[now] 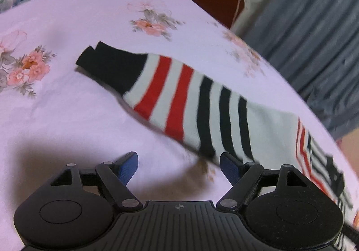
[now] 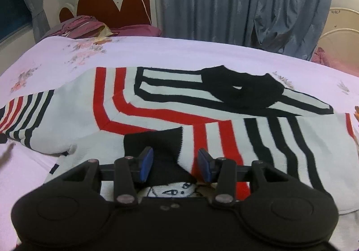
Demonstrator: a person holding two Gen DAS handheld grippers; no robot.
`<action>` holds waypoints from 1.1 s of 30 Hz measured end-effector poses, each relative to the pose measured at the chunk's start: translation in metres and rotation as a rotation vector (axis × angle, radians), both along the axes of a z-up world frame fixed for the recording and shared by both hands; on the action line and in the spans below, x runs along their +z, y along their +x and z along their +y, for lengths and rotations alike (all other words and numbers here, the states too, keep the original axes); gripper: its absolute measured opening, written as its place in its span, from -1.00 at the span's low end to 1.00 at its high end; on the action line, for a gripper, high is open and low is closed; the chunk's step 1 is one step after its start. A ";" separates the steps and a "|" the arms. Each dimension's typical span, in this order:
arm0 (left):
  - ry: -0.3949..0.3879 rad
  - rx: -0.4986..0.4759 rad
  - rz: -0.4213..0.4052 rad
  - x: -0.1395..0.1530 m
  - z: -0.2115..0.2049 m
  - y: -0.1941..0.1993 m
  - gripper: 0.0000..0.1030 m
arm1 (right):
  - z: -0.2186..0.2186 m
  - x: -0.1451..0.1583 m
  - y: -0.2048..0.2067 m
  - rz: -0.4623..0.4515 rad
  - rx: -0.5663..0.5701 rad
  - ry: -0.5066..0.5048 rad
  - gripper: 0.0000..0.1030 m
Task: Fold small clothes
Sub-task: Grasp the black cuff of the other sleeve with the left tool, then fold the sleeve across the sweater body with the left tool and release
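Soft, limp knit sweater (image 2: 157,103): pinch black cuff (image 1: 107,60) at ten o'clock; left gripper (image 1: 179,164) and right gripper (image 2: 176,162) both agape, empty.

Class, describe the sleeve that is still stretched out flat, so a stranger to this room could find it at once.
Start from the bed with the pale floral sheet. On it lies a white sweater with red and black stripes. The outstretched sleeve runs away from its body across bare sheet, ending in a plain black cuff; the other sleeve is already folded over the chest.
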State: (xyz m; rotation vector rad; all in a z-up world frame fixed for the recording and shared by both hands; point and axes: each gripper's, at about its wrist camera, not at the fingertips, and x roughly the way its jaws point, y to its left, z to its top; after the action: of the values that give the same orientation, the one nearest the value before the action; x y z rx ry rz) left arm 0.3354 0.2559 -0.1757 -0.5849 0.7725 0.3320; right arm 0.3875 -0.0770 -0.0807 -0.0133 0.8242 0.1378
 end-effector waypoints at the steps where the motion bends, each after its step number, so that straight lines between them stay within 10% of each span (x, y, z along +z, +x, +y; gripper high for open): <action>1: -0.013 0.009 -0.016 -0.002 0.004 0.003 0.54 | 0.001 -0.001 0.001 0.002 -0.002 -0.003 -0.17; 5: -0.079 0.068 -0.107 -0.011 0.023 0.016 0.52 | -0.002 -0.005 0.006 0.001 -0.021 -0.013 -0.16; 10: -0.094 0.153 -0.143 -0.021 0.039 0.025 -0.64 | -0.006 -0.012 0.011 0.009 -0.046 -0.029 -0.13; 16: -0.037 0.123 -0.195 -0.007 0.029 0.029 -0.89 | -0.007 -0.018 0.012 0.013 -0.036 -0.034 -0.12; 25: 0.125 -0.323 -0.419 0.076 -0.102 0.055 -0.89 | -0.033 -0.001 0.003 -0.008 -0.087 0.064 -0.10; 33: 0.107 -0.770 -0.357 0.056 -0.272 0.075 -0.89 | -0.091 0.020 -0.025 -0.046 -0.186 0.079 -0.06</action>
State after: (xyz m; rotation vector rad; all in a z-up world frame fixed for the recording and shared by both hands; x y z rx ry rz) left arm 0.4108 -0.0159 -0.1192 -0.2023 0.5766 -0.4307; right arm 0.3629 -0.1680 -0.0605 0.1342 0.7695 -0.0054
